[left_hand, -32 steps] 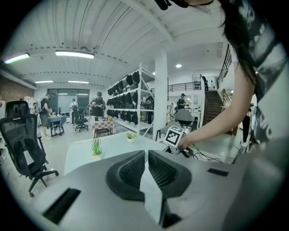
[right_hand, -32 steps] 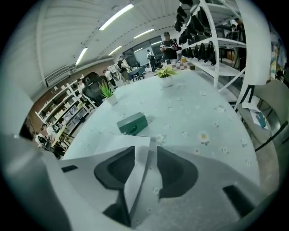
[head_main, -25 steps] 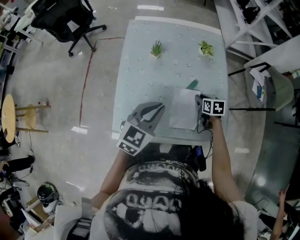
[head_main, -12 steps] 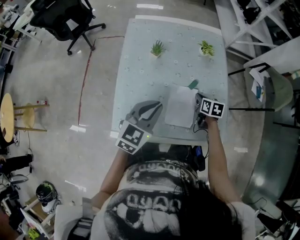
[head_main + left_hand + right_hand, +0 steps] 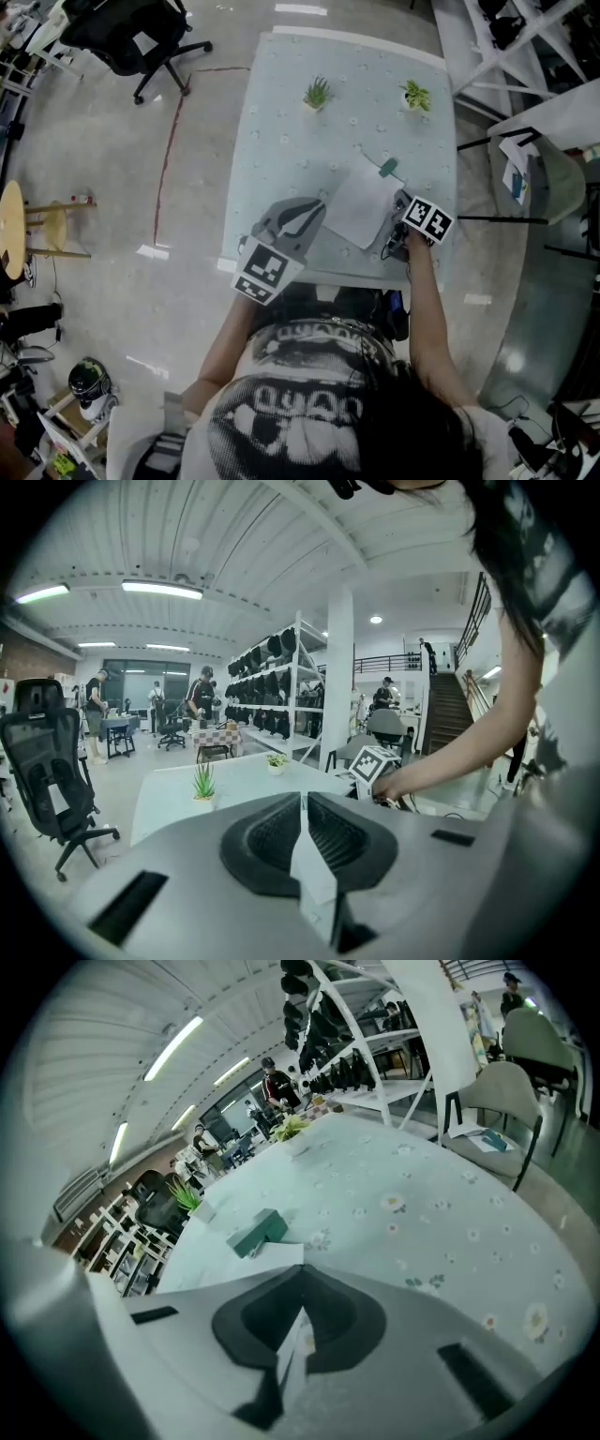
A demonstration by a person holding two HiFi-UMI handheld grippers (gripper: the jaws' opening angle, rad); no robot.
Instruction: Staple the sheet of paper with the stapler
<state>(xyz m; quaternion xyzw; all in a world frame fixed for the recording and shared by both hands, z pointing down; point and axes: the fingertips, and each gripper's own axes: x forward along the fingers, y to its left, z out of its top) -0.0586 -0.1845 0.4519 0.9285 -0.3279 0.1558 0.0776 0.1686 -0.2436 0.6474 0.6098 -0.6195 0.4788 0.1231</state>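
Head view, taken from its left side: an office chair (image 5: 131, 37) stands on the floor, well off to the left of the left gripper (image 5: 317, 208). That gripper is over the near left part of the table (image 5: 281, 141). Its jaws are drawn together and hold nothing (the left gripper view shows the dark pads meeting at their tips). Well ahead of it, toward the table's far end, stands a small potted plant (image 5: 316, 94).

Just to the right of the left gripper, between the two grippers, lies the sheet of paper (image 5: 361, 204). It sits askew on the table, and its right side reaches the right gripper. The green stapler (image 5: 387, 168) sits at the sheet's far edge, a little ahead of the right gripper and slightly to its left. Whether it rests on the paper or just beyond it cannot be told.

The right gripper (image 5: 397, 211) points down at the table. Its jaws have just been closing and are clamped on the right edge of the sheet, and in the right gripper view white paper shows pinched between the pads. A second potted plant (image 5: 412, 96) stands well ahead of this gripper.
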